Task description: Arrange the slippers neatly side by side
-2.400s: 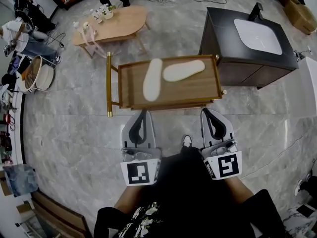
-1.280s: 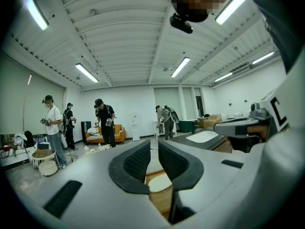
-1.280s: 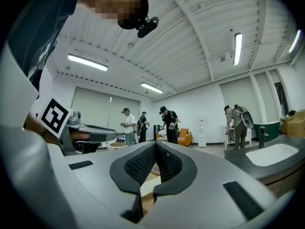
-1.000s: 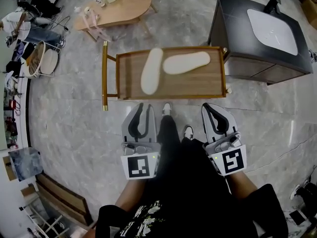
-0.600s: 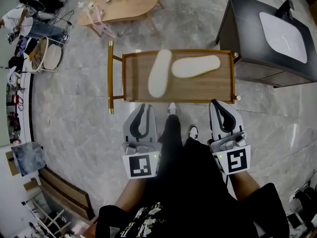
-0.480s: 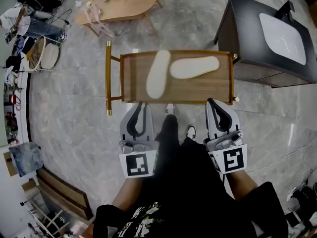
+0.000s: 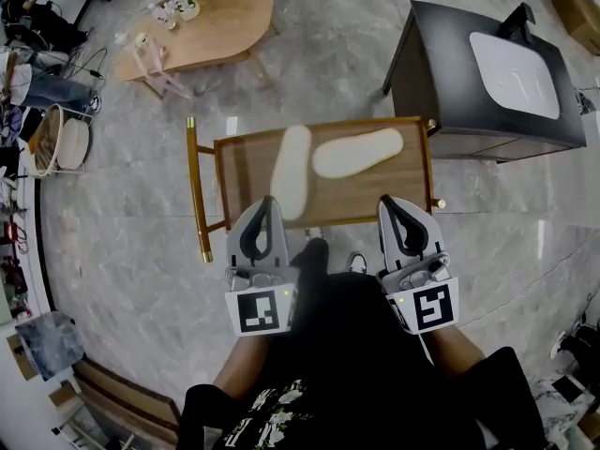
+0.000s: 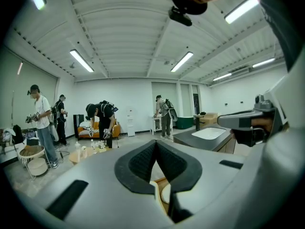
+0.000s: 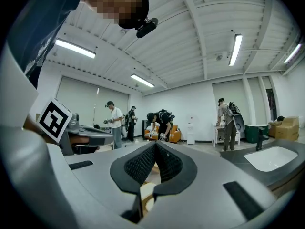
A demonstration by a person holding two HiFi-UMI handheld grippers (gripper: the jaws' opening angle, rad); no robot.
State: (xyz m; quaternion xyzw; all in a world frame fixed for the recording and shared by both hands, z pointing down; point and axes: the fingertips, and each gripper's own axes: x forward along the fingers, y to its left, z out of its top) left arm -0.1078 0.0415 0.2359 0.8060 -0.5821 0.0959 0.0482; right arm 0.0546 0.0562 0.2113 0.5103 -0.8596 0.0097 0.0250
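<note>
Two cream slippers lie on a wooden tray cart. The left slipper points away from me; the right slipper lies slanted across, its heel end near the other's toe. My left gripper is over the cart's near edge, just left of the left slipper's heel. Its jaws have just been closing and are shut with nothing between them. My right gripper is shut and empty at the near right edge. In the left gripper view and right gripper view the pads meet; cream slipper shows below.
A dark cabinet with a white sink stands right of the cart. A wooden coffee table with bottles stands behind it. The cart's brass handle is on its left. Several people work at the room's far side. My shoes are by the cart.
Both grippers have advanced to the cart's near edge. The left gripper's jaws, slightly parted a second ago, are now closed. The slippers have not moved on the cart.
</note>
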